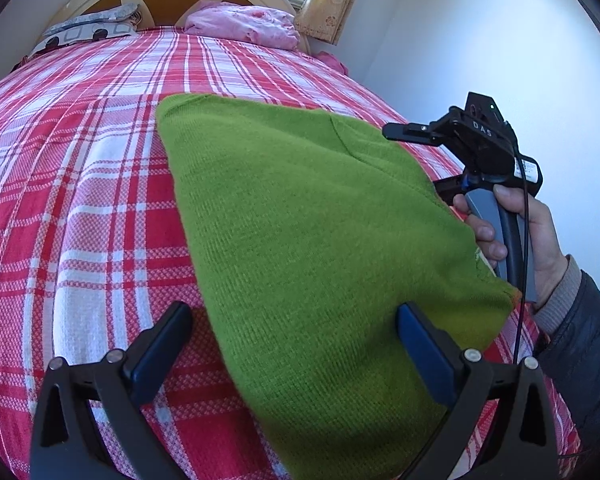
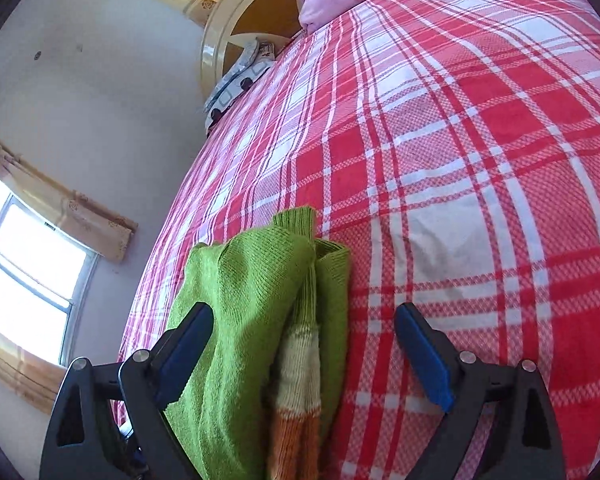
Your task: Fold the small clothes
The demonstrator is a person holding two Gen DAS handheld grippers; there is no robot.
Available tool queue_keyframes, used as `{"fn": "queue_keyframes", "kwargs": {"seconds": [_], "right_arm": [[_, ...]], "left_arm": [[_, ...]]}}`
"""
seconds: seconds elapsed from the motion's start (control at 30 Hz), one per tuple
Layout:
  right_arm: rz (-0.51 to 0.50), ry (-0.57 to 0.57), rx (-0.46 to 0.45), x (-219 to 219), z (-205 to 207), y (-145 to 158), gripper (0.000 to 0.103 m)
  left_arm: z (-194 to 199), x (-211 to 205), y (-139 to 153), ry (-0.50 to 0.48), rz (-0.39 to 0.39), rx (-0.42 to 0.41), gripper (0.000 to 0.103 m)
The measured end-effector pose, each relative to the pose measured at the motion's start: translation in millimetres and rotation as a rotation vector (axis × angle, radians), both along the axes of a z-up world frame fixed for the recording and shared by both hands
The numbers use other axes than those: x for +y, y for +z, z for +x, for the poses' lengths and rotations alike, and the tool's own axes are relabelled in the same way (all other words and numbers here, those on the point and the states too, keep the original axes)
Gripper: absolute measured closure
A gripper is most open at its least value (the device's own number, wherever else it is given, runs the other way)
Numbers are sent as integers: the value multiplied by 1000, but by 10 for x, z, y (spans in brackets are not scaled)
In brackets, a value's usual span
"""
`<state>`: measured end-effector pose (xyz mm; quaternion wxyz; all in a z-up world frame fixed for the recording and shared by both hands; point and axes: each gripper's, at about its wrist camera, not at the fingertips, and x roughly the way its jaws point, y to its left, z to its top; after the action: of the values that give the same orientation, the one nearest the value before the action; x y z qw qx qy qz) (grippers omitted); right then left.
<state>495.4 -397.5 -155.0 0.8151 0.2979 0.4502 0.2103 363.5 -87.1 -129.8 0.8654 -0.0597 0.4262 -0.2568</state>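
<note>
I see the green sweater [image 1: 308, 240] lying folded on the red plaid bed [image 1: 80, 200], a striped cuff (cream and orange) showing at its edge. My left gripper [image 1: 296, 356] hangs over it, jaws released. My right gripper [image 2: 304, 356] stands spread too, the sweater between its jaws but not pinched.

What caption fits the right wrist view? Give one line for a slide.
Open right hand-held gripper poised over a folded green knit garment on a red plaid bedspread.
</note>
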Motion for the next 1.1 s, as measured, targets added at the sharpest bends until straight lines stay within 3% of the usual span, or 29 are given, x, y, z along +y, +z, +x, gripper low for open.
{"fn": "queue_keyframes", "kwargs": {"seconds": [0.1,0.17,0.23,0.53,0.73,0.83,1.1], "right_arm": [[33,41,36,83,87,-106,56],[38,43,19,122,96,-118,56],[53,44,16,138,109,-167,63],[19,37,-31,150,-22,-170,71],[-4,37,-30,197,-78,-124,75],[-12,19,-29,234,-138,-73,76],[-53,28,-76,458,-386,155,78]], "left_arm": [[14,8,3,-18,-22,4,0],[23,29,2,-20,-45,9,2],[21,23,6,-22,-49,9,4],[-39,-95,52,-38,34,-18,23],[-88,-102,131,-43,59,-28,44],[-140,-91,194,-51,64,-41,60],[-289,-14,336,-61,110,-60,67]]}}
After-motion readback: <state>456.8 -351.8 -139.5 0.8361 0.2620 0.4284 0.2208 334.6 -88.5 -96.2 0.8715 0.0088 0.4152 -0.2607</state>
